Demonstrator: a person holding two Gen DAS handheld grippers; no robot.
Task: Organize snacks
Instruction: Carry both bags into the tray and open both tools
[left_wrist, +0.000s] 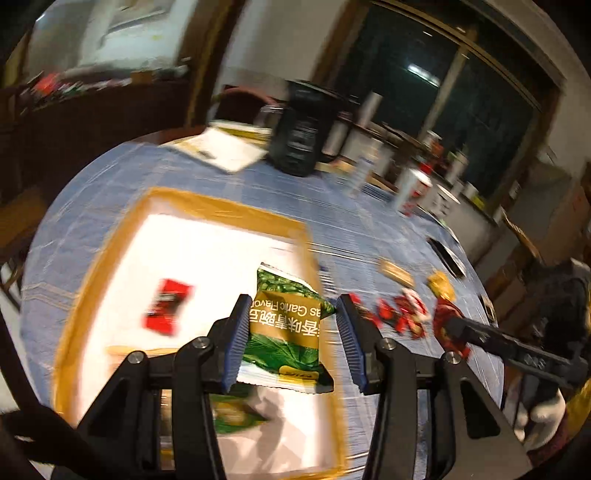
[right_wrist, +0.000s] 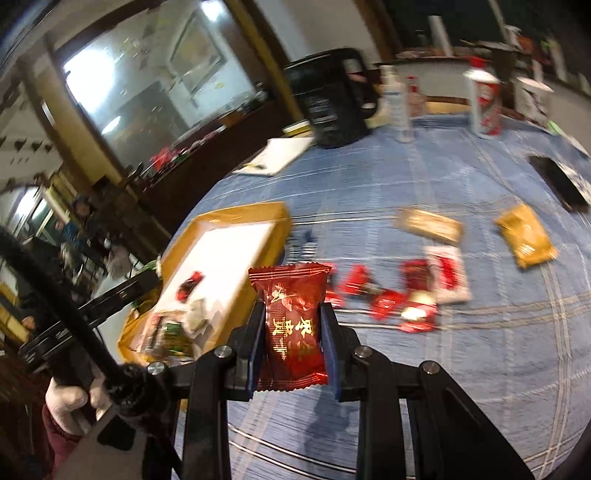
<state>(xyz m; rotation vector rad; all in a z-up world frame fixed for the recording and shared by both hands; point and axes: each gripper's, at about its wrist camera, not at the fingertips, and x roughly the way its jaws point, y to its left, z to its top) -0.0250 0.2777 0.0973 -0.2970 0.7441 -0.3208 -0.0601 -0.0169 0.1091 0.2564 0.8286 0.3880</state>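
Carry step: left gripper clamps a green packet above the tray. Right gripper, nearly closed, pinches a red packet. Next, I judge: lower both into the tray and release.

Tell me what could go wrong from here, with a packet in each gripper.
The green packet seems to touch only one pad of the left gripper; it may slip before reaching the tray. The right gripper pinches the red packet low, so its top could catch the tray wall. Both views are blurred; placement may miss.
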